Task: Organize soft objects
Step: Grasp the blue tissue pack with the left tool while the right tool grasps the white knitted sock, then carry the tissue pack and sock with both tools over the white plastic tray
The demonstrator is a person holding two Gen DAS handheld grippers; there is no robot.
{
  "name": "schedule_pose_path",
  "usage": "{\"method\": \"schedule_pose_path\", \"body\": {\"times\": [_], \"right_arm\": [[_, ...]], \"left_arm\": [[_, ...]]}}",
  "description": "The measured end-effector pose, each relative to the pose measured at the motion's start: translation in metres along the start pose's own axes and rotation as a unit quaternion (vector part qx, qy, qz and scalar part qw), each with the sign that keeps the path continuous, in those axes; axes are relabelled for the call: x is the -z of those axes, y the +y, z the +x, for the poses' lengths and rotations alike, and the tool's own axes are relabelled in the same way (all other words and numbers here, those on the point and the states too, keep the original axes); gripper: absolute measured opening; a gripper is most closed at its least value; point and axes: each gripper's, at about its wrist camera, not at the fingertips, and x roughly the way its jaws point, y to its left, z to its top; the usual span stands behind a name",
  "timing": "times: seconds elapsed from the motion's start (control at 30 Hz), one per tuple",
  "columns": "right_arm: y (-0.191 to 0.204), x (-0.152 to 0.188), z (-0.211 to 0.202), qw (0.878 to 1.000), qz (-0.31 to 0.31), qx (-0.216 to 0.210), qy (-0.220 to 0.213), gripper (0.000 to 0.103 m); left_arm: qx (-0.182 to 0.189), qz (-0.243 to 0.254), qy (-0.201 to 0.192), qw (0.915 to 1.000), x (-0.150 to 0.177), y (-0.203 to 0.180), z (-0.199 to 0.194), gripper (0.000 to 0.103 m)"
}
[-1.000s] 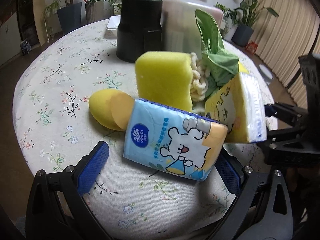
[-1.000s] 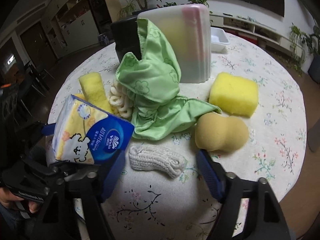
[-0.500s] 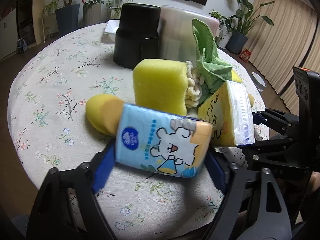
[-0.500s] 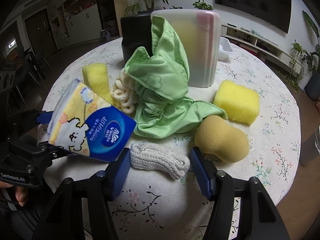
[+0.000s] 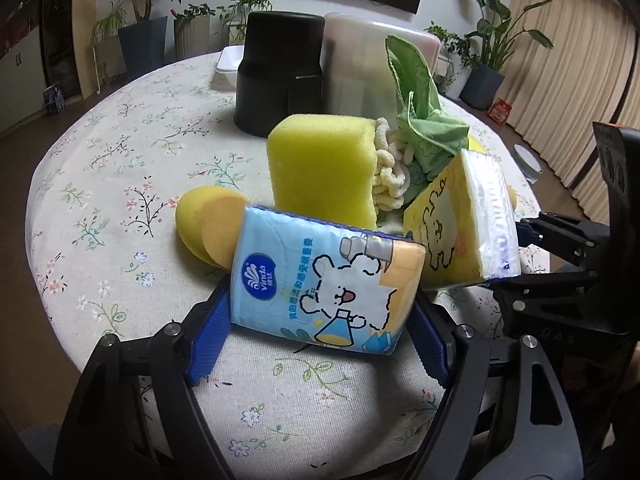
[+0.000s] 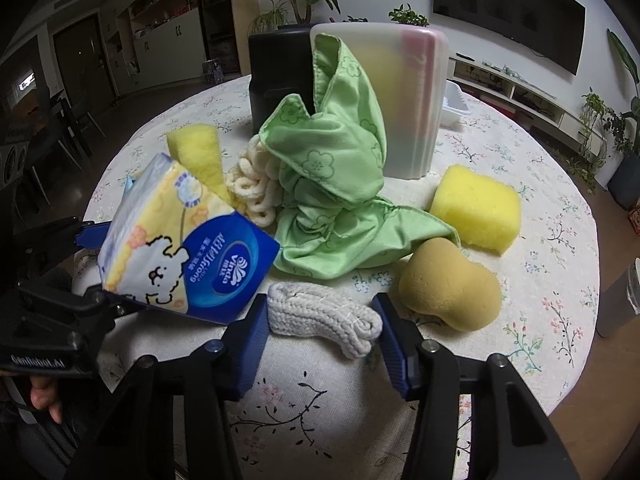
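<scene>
Left gripper (image 5: 320, 316) clamps the blue cartoon-printed tissue pack (image 5: 326, 288); right gripper (image 6: 320, 328) is closing around the white knitted cloth roll (image 6: 322, 318) on the floral tablecloth (image 6: 540, 320), seemingly touching; next, lift toward storage

each gripper (image 5: 320, 328) has matte black linkage arms, silver screws and ribbed blue pads (image 6: 250, 340).
</scene>
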Motion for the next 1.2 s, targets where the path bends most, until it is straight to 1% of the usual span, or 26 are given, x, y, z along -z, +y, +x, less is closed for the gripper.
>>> {"method": "schedule_pose_path", "body": {"times": [0.13,0.27,0.4,0.57,0.77,0.87,1.07,1.2], "right_arm": [[-0.003,-0.001,0.000,1.000,0.006,-0.002,0.000,0.050],[-0.005,-0.001,0.000,1.000,0.008,-0.005,0.000,0.048],[-0.005,0.000,-0.002,1.000,0.011,-0.011,-0.001,0.047],[-0.005,0.002,-0.008,1.000,0.018,-0.015,-0.008,0.046],[-0.004,0.003,-0.020,1.000,0.020,-0.014,-0.017,0.046],[-0.007,0.000,-0.030,0.999,0.021,-0.015,-0.026,0.046],[-0.019,-0.015,-0.054,0.999,0.024,-0.018,-0.044,0.046],[-0.024,-0.023,-0.061,0.999,0.021,-0.015,-0.048,0.046]], "left_arm": [[-0.004,-0.004,0.010,0.9999,-0.004,0.000,0.001,0.078],[-0.024,0.007,0.013,0.9996,-0.003,-0.007,0.000,0.077],[-0.019,-0.003,0.003,0.9998,0.001,-0.005,-0.004,0.076],[-0.017,-0.007,-0.030,0.9994,0.000,-0.003,-0.021,0.076],[-0.015,-0.012,-0.052,0.9985,-0.004,0.001,-0.035,0.075],[-0.018,-0.012,-0.059,0.9980,-0.011,0.004,-0.044,0.075],[-0.027,-0.015,-0.080,0.9963,-0.034,0.017,-0.064,0.075],[-0.022,-0.020,-0.087,0.9958,-0.046,0.022,-0.070,0.075]]}}
